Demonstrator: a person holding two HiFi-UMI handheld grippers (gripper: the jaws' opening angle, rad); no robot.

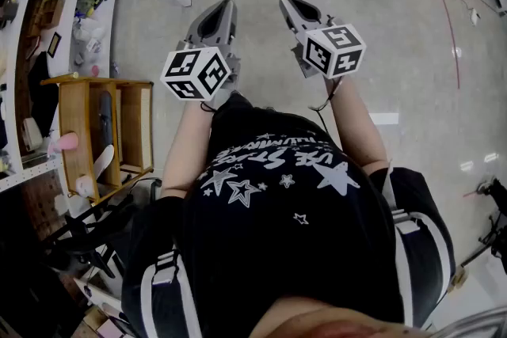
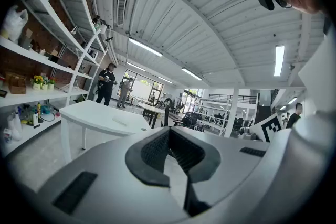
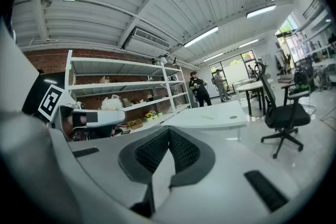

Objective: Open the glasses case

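Note:
No glasses case shows in any view. A person holds both grippers level in front of the chest, over a glossy floor. In the head view my left gripper (image 1: 223,7) and right gripper (image 1: 288,1) point away side by side, each with its marker cube nearest the body. The left gripper (image 2: 169,131) has its dark ribbed pads meeting at the tips with nothing between them. In its own view the right gripper (image 3: 169,132) stands the same way, pads together and empty. The left gripper (image 3: 89,119) also shows at the left of the right gripper view.
A white table (image 2: 100,118) stands ahead, also seen as the white table (image 3: 210,115). A black office chair (image 3: 283,118) is on the right. Wall shelves (image 1: 47,12) and a wooden rack (image 1: 103,131) line the left. Two people (image 2: 106,84) stand far off.

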